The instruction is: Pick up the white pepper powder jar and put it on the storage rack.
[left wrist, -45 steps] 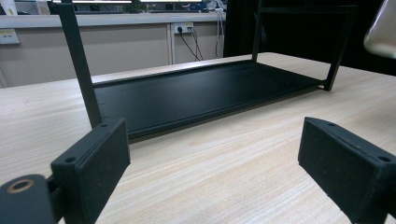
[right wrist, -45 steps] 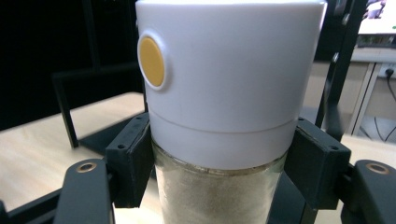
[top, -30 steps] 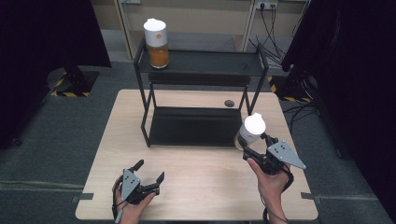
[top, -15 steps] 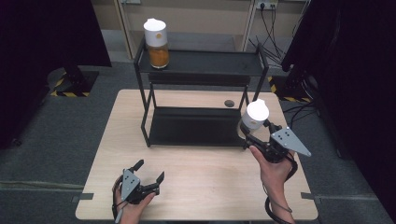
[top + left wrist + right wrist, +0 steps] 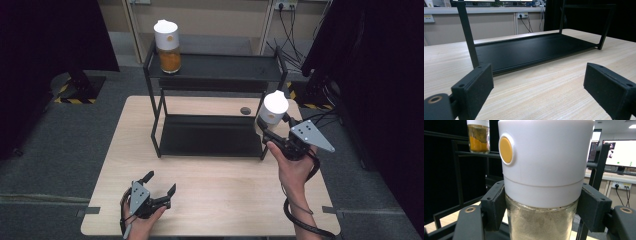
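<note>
Two jars are recorded. One pale-filled jar (image 5: 544,195) with a white lid is clamped by the right gripper (image 5: 280,142) beside the black rack (image 5: 215,75), clear of the table (image 5: 225,200); an orange lid button is seen in the right gripper view, and its base is cut off there. The orange-filled jar (image 5: 168,46) stands on the top shelf. The left gripper (image 5: 156,185) is held low, jaws wide and empty. Grey carpet and wall sockets are noted beyond.

No legible text, labels or numbers anywhere
</note>
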`<state>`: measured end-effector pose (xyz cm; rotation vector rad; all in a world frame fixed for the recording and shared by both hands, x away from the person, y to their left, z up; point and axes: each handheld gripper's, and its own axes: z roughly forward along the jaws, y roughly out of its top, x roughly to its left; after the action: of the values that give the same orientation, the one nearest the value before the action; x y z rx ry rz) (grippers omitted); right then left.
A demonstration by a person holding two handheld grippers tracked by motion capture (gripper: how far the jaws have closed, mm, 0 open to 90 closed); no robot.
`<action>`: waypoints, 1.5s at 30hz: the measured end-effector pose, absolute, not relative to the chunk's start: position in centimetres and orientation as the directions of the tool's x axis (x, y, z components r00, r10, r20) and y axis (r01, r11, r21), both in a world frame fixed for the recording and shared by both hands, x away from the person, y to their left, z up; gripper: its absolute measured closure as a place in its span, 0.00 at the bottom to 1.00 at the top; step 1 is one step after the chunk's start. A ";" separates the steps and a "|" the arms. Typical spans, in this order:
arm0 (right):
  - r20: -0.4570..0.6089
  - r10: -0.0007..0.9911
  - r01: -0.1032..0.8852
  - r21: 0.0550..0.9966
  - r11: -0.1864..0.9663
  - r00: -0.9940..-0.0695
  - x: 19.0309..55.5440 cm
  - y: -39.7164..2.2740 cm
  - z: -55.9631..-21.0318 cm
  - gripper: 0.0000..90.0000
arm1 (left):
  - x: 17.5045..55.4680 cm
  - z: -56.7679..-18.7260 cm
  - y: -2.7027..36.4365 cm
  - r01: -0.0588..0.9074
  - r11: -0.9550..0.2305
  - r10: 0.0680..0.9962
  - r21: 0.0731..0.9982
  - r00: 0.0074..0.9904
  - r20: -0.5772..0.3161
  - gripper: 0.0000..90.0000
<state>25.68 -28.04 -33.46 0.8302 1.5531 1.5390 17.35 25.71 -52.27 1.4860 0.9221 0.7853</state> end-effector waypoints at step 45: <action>-0.080 0.888 -0.109 0.993 0.034 -0.453 28.8 -26.6 -26.8 0.34 | 17.5 -52.2 25.8 0.118 -0.028 0.883 0.993 0.468 -0.031 0.09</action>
<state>28.83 -26.61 -26.82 0.8289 1.4944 1.5446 17.48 25.78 -52.23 1.4872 0.9231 0.7792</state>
